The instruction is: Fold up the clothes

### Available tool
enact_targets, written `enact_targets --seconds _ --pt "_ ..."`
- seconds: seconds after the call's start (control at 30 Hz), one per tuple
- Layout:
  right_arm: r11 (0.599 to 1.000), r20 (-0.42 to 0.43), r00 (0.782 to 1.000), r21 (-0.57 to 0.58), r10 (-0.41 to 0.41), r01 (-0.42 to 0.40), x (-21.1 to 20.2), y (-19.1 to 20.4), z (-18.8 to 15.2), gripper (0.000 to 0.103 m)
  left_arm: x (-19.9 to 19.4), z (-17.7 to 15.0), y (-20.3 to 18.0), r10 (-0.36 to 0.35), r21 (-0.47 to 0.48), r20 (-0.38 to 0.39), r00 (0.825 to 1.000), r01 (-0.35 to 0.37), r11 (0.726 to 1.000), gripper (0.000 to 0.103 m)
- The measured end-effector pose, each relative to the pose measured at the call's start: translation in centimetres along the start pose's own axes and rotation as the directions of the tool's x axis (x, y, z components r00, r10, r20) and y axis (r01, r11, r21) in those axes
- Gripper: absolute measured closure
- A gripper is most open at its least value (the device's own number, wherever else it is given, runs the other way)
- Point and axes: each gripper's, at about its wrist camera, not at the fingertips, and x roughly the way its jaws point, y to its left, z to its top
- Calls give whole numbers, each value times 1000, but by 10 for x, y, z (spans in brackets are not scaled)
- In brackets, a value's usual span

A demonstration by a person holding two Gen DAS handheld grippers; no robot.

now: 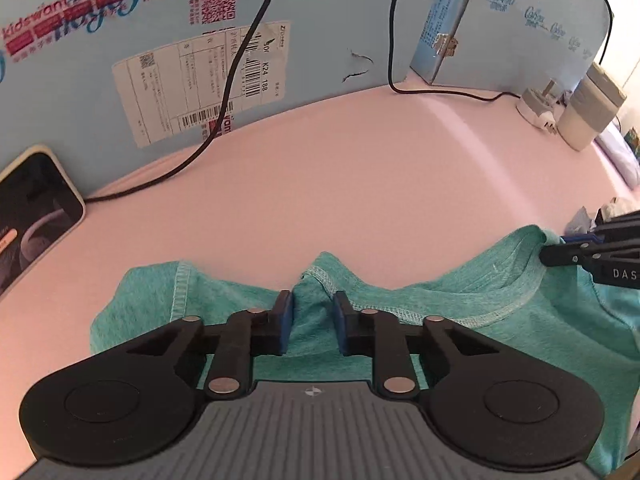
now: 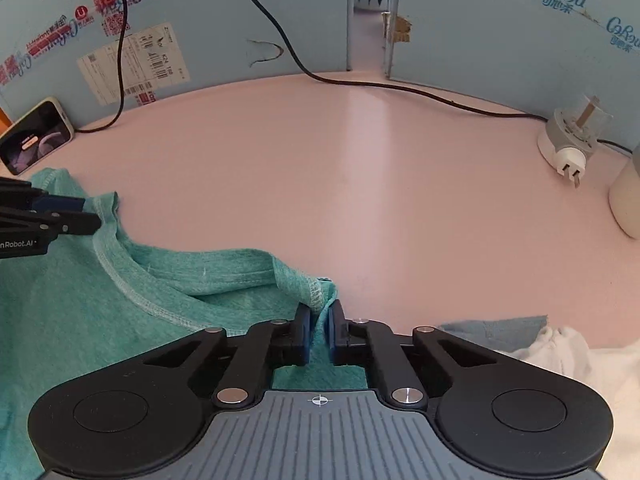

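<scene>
The teal T-shirt (image 1: 460, 300) lies rumpled on the pink surface (image 1: 320, 184), both left tongs (image 1: 313, 322) and right tongs (image 2: 319, 330) pinching its shoulder folds at bottom centre.

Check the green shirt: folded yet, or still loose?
Still loose. The green shirt lies rumpled on the pink table, neckline open, with the left gripper and right gripper each pinching a bunched edge.

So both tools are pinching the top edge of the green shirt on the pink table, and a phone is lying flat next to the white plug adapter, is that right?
Not quite. The phone leans against the blue cardboard wall at far left, opposite the plug adapter, as the right wrist view shows. Otherwise right: left tool and right tool pinch the green shirt on the pink table.
</scene>
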Motion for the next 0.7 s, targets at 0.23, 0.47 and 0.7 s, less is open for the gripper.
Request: enact_targets --seconds 0.23,0.47,0.7 --pt "1000 137 990 27 -8 4 -45 -2 -8 96 -25 9 1 22 7 124 992 -23 1000 98" --pt "998 219 974 32 -58 52 -39 0 12 96 -21 30 -8 28 13 201 979 -32 999 98" --pt "989 114 987 112 -112 100 22 6 19 94 31 28 -20 97 36 120 988 -102 994 96"
